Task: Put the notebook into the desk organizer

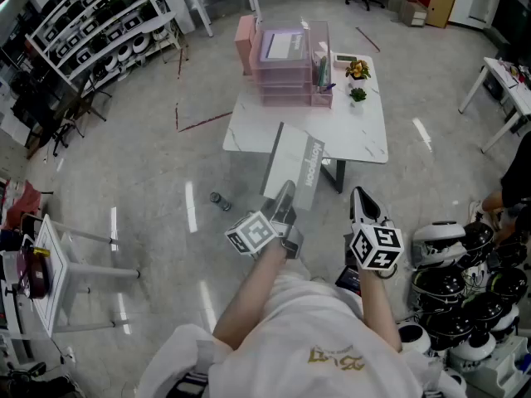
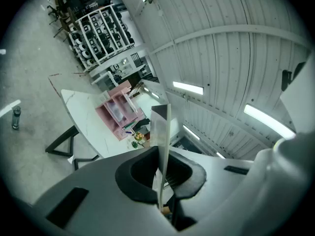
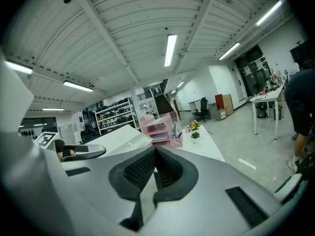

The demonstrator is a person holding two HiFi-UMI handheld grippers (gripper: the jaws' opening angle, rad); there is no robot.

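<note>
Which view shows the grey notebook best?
The head view: the flat grey notebook shows nearly its whole cover, lettering included, gripped at its near edge by the left tool. The left gripper view shows only its thin edge clamped between the jaws; the right gripper view catches part of the cover.

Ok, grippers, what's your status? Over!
Left gripper shut on notebook. Right gripper shut, empty. Desk organizer on table ahead, notebook not yet in. Nothing seen in the way.
</note>
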